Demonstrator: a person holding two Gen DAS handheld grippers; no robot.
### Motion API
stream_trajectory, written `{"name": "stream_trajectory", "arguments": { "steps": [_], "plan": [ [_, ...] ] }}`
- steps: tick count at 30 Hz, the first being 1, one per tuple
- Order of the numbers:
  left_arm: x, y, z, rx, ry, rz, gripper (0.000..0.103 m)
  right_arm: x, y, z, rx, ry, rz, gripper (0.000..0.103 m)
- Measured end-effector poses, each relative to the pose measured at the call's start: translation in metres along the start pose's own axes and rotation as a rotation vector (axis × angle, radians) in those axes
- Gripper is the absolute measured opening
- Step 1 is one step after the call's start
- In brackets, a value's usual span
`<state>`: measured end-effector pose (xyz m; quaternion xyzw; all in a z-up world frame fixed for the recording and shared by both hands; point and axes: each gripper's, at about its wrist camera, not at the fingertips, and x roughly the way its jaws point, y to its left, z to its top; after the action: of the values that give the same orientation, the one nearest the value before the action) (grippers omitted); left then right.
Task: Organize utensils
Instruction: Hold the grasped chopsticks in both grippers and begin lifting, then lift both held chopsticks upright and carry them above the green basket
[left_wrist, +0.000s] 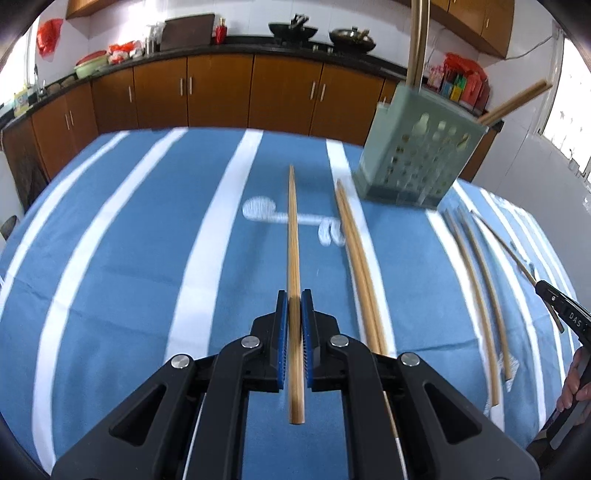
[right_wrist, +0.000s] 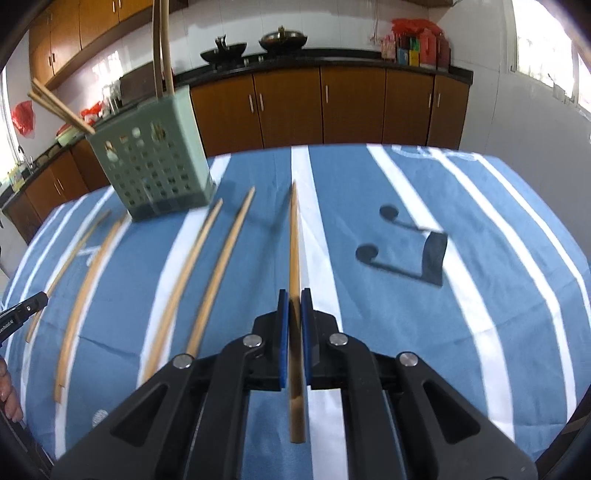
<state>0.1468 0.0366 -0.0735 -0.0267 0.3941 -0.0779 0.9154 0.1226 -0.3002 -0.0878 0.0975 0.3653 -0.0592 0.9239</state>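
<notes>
Two grippers, left and right, each pinch one chopstick short of the green utensil holder; tilt tips down over its rim before releasing, clear of sticks already inside.

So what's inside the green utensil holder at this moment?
The green utensil holder has wooden chopsticks leaning out of its left corner and two upright ones at its back. Their lower ends are mostly hidden behind the perforated wall.
</notes>
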Motion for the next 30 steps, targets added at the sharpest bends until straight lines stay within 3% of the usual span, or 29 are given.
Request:
{"name": "stream_trajectory", "arguments": {
  "steps": [13, 30],
  "plan": [
    [-0.042, -0.006, 0.032, 0.001, -0.152, -0.023, 0.008, -0.036, -0.008, 0.025, 0.047, -0.145, 0.017, 0.008],
    [-0.081, -0.015, 0.058, 0.014, -0.274, -0.041, 0.008, -0.078, -0.005, 0.054, 0.054, -0.306, 0.041, 0.008]
  ]
}}
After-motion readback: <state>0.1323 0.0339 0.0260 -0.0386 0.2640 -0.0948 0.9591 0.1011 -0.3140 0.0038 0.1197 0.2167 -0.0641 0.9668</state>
